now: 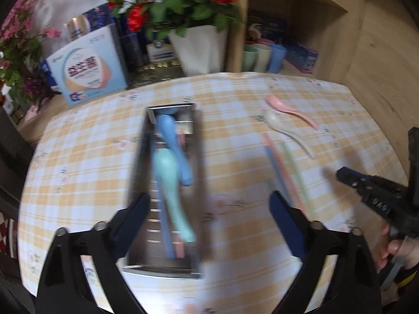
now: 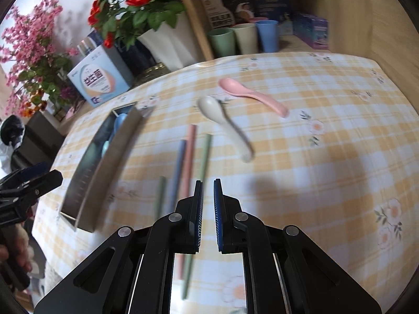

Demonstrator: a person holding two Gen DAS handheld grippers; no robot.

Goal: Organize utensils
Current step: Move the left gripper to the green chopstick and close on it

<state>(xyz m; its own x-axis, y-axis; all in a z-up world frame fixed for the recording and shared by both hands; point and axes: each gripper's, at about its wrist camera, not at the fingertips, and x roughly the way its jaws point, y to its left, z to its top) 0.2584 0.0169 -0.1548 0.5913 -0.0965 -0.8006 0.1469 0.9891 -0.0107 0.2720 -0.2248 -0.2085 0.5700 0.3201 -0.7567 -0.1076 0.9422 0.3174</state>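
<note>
A metal tray lies lengthwise on the checked tablecloth and holds a blue spoon, a mint spoon and some chopsticks. My left gripper hovers over its near right side, open and empty. To the right lie a pink spoon, a white spoon and several loose chopsticks. My right gripper is shut on nothing above the chopsticks' near ends. It also shows in the left wrist view as the right gripper. The left gripper appears at the left edge, beside the tray.
Behind the table stand a white pot of red roses, a light-blue box and pink flowers. A wooden shelf holds three cups and boxes. A wooden wall closes the right side.
</note>
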